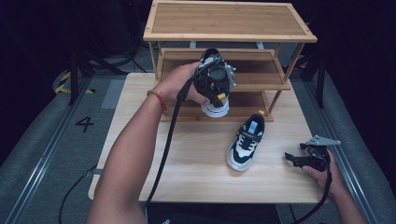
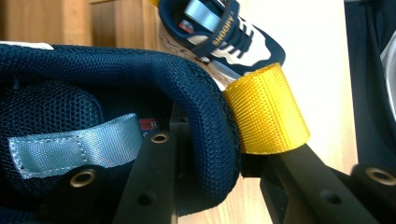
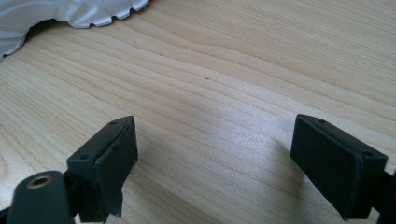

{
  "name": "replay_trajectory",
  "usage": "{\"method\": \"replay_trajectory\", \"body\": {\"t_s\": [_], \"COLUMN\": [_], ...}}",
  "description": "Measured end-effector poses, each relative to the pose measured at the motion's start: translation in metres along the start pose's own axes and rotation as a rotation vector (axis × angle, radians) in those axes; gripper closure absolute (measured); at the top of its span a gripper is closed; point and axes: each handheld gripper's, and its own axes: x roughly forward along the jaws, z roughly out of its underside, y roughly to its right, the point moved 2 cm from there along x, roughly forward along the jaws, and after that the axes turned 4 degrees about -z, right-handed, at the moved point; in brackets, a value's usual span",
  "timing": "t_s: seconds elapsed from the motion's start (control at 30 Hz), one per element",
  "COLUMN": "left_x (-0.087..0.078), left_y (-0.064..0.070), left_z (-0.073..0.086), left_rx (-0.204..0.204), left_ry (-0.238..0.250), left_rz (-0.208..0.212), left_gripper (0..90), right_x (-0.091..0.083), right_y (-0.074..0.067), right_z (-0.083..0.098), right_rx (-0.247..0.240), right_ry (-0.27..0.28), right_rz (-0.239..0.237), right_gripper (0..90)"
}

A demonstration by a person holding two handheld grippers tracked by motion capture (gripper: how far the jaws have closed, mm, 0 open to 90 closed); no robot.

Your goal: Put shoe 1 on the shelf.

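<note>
Up front, left gripper (image 1: 215,93) fingers (image 2: 149,186) clamp sneaker (image 1: 216,108) heel.

Overhead light brightens the table (image 1: 196,172) against dark surroundings; close foreground in both gripper views is soft.

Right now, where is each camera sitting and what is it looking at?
High view: above the table, looking down; both forearms show, left claw holding a shoe.
Left gripper view: on that claw; black jaws pinch the shoe's collar.
Right gripper view: on the right claw, low over wood, jaws apart.
Shared: the second shoe.
</note>
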Motion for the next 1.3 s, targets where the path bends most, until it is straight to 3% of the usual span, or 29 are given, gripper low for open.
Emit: {"method": "replay_trajectory", "body": {"t_s": [0.17, 0.33, 0.53, 0.63, 0.67, 0.73, 0.83, 0.9, 1.0, 1.07, 1.17, 1.23, 1.3], "left_x": [0.007, 0.012, 0.007, 0.005, 0.002, 0.0, -0.006, -0.007, -0.011, -0.014, -0.015, -0.014, -0.008], "left_y": [-0.028, -0.041, -0.05, -0.049, -0.049, -0.047, -0.043, -0.042, -0.035, -0.03, -0.019, -0.013, -0.004], "left_z": [-0.001, 0.002, 0.009, 0.01, 0.012, 0.013, 0.02, 0.021, 0.026, 0.028, 0.034, 0.037, 0.041], "left_rx": [-0.038, -0.065, -0.11, -0.119, -0.13, -0.141, -0.18, -0.192, -0.252, -0.318, -0.377, -0.389, -0.434], "left_ry": [-0.01, -0.009, 0.058, 0.074, 0.102, 0.117, 0.199, 0.21, 0.247, 0.282, 0.324, 0.322, 0.302], "left_rz": [-0.001, -0.006, -0.039, -0.071, -0.105, -0.117, -0.158, -0.17, -0.261, -0.31, -0.364, -0.384, -0.445], "left_gripper": [72.1, 68.1, 60.8, 54.9, 54.1, 54.3, 52.1, 46.7, 39.9, 24.7, 25.0, 22.2, 20.6], "right_x": [0.0, 0.0, 0.0, 0.0, 0.0, 0.0, 0.0, 0.0, 0.0, 0.0, 0.0, 0.0, 0.0], "right_y": [0.0, 0.0, 0.0, 0.0, 0.0, 0.0, 0.0, 0.0, 0.0, 0.0, 0.0, 0.0, 0.0], "right_z": [0.0, 0.0, 0.0, 0.0, 0.0, 0.0, 0.0, 0.0, 0.0, 0.0, 0.0, 0.0, 0.0], "right_rx": [-0.001, -0.002, -0.002, -0.003, -0.004, -0.003, -0.003, -0.004, -0.003, -0.003, -0.001, -0.005, -0.001], "right_ry": [0.0, 0.0, 0.0, 0.0, 0.0, 0.0, -0.001, -0.001, -0.001, -0.001, -0.001, 0.0, 0.002], "right_rz": [-0.002, -0.003, -0.004, -0.004, -0.004, -0.004, -0.004, -0.004, -0.004, -0.004, -0.005, -0.004, -0.006], "right_gripper": [15.2, 15.2, 15.2, 15.1, 15.1, 15.1, 15.2, 15.2, 15.2, 15.2, 15.1, 15.2, 15.2]}}
